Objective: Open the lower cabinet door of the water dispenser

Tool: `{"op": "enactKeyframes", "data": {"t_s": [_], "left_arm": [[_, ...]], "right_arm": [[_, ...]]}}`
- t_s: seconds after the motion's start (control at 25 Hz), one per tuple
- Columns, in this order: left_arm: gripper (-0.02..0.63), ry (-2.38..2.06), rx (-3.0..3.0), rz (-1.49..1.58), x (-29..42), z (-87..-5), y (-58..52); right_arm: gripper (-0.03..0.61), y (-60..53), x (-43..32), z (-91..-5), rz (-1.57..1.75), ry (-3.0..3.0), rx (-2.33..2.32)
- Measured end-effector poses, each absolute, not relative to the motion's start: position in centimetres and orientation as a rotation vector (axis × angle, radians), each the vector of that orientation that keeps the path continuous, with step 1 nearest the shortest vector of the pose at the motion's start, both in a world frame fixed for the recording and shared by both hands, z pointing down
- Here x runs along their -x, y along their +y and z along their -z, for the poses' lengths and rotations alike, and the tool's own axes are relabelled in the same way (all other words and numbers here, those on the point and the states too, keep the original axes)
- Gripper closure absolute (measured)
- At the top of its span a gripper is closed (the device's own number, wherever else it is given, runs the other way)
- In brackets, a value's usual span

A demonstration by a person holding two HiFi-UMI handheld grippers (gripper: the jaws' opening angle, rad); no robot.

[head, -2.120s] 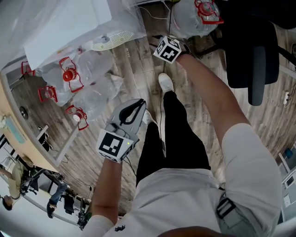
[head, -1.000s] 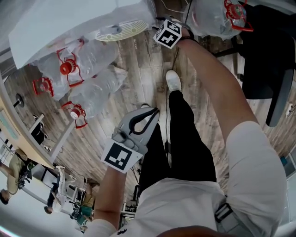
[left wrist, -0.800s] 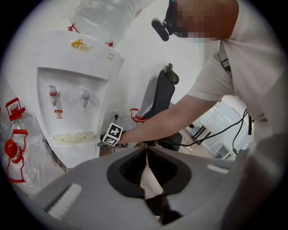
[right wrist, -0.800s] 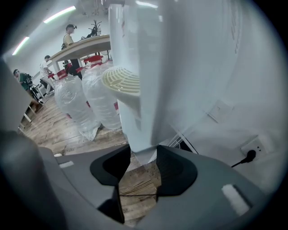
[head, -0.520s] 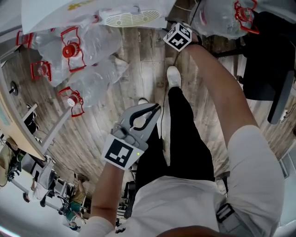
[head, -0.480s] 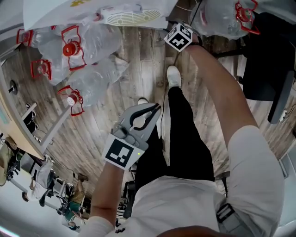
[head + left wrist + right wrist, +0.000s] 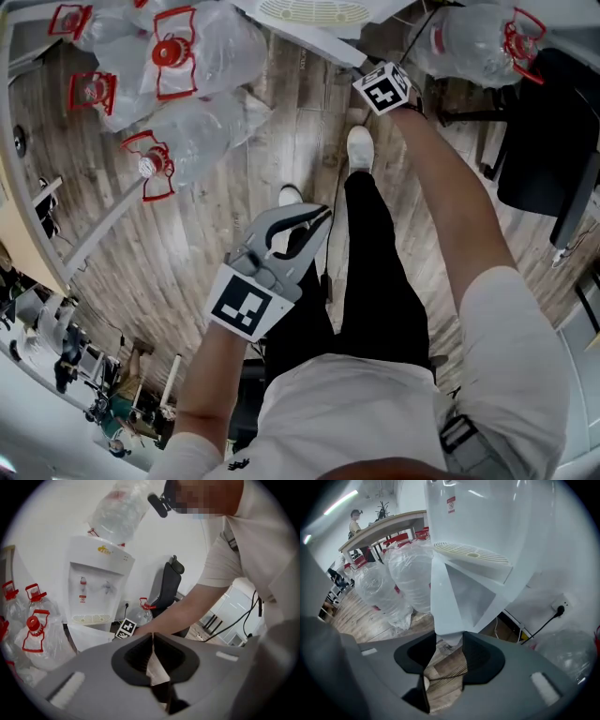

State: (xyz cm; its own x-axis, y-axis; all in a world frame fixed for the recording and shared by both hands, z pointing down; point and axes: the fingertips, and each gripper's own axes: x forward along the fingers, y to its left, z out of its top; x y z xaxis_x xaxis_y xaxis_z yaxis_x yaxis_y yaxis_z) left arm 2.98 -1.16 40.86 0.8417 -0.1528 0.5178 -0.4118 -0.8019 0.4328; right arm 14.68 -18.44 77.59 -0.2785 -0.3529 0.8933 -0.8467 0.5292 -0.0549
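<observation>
The white water dispenser [image 7: 96, 588] stands against the wall with a bottle on top. Its lower cabinet door [image 7: 454, 592] hangs swung outward below the drip tray [image 7: 471, 552]. My right gripper [image 7: 444, 641] is shut on the door's bottom free edge. In the head view this gripper [image 7: 364, 70] is stretched out at the top, and the door [image 7: 314, 36] shows there as a thin white edge. My left gripper [image 7: 322, 216] is held back over the person's leg, shut with nothing in it; its fingertips [image 7: 149, 641] meet.
Several empty water jugs [image 7: 178, 75] with red caps lie left of the dispenser, and one more jug [image 7: 478, 37] lies to its right. A black office chair [image 7: 553, 141] stands at the right. The person's shoes [image 7: 361, 145] rest on the wood floor near the door.
The right gripper has shifted rightward with the door edge, and the door stands further out. The left gripper has stayed shut over the leg.
</observation>
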Motion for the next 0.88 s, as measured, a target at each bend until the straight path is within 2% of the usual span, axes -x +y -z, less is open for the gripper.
{"op": "enactKeyframes", "data": {"t_s": [0.88], "left_arm": [[0.555, -0.613, -2.471, -0.527, 9.4, -38.3, 3.8]], "right_arm": [[0.422, -11.0, -0.5, -76.7, -0.796, -1.824, -1.012]]}}
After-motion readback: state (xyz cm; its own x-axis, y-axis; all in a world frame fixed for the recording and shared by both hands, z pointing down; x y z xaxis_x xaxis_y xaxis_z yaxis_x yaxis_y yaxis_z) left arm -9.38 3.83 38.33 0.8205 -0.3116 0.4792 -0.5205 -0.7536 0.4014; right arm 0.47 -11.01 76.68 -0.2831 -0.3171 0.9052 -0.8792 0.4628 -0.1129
